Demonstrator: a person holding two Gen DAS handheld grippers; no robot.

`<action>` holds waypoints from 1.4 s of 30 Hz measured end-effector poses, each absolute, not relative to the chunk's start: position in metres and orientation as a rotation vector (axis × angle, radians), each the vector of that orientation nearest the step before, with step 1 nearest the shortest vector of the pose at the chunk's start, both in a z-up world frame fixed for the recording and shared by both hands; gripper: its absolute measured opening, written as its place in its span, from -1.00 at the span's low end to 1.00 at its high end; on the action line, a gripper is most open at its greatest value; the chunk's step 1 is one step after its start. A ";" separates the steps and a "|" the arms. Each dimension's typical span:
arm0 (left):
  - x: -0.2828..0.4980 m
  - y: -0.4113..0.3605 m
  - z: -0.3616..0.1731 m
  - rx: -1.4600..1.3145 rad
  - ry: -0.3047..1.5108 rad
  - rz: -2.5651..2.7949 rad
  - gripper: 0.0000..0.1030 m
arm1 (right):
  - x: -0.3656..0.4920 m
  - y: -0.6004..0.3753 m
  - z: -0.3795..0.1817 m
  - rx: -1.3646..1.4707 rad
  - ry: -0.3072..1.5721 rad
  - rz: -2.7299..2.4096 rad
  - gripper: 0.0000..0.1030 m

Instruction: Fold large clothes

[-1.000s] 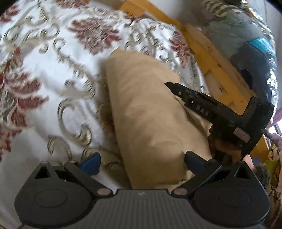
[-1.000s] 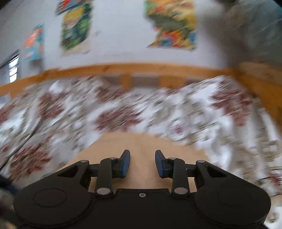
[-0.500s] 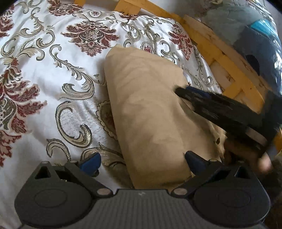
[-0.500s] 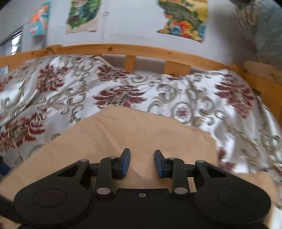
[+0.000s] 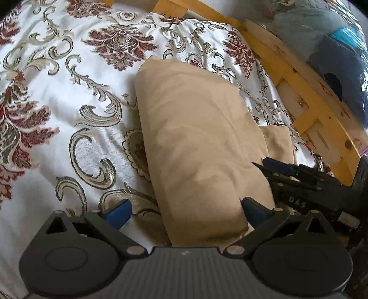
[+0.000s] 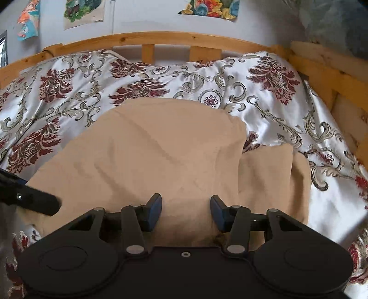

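A tan garment (image 5: 197, 138) lies folded in a long thick bundle on the bed; it also shows in the right wrist view (image 6: 165, 156). A smaller flap of it sticks out at its right side (image 6: 276, 174). My left gripper (image 5: 186, 210) is open wide, its jaws astride the near end of the bundle. My right gripper (image 6: 185, 210) is open low over the garment's near edge, holding nothing. The right gripper shows from the side in the left wrist view (image 5: 299, 181). The left gripper's finger shows at the left edge of the right wrist view (image 6: 30, 200).
A white bedspread with red and grey floral pattern (image 5: 69, 103) covers the bed (image 6: 69, 92). A wooden bed rail (image 6: 161, 41) runs along the back and right side (image 5: 299, 92). Posters (image 6: 207, 9) hang on the wall. Blue-grey bedding (image 5: 333, 46) is piled beyond the rail.
My right gripper has dropped from above the bundle to its near right edge and opened wider. My left gripper stays open at the bundle's end.
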State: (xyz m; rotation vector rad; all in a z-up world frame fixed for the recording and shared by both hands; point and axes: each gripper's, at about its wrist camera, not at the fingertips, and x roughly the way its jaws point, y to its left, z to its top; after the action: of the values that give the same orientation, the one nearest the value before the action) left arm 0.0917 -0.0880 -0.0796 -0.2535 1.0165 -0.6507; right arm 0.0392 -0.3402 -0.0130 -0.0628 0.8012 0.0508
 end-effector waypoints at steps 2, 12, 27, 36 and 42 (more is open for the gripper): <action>0.090 -0.087 -0.078 -0.244 1.016 -0.650 1.00 | 0.037 -0.344 -0.008 -0.039 0.789 0.047 -0.01; 0.087 -0.089 -0.072 -0.229 0.990 -0.645 1.00 | 0.019 -0.384 0.026 0.106 0.569 -0.285 0.98; 0.090 -0.084 -0.078 -0.281 1.015 -0.647 1.00 | 0.033 -0.398 -0.012 0.286 0.769 -0.293 0.98; 0.087 -0.086 -0.078 -0.279 1.008 -0.639 1.00 | 0.033 -0.401 -0.013 0.296 0.765 -0.287 -0.08; 0.095 -0.076 -0.076 -0.361 0.996 -0.698 0.99 | 0.027 -0.409 -0.006 0.348 0.740 -0.293 -0.68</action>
State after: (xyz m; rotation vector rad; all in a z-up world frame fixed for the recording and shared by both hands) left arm 0.0947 -0.0760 -0.0764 -0.3613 0.9964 -0.6975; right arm 0.0274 -0.4094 -0.0061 0.3476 0.7396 -0.2930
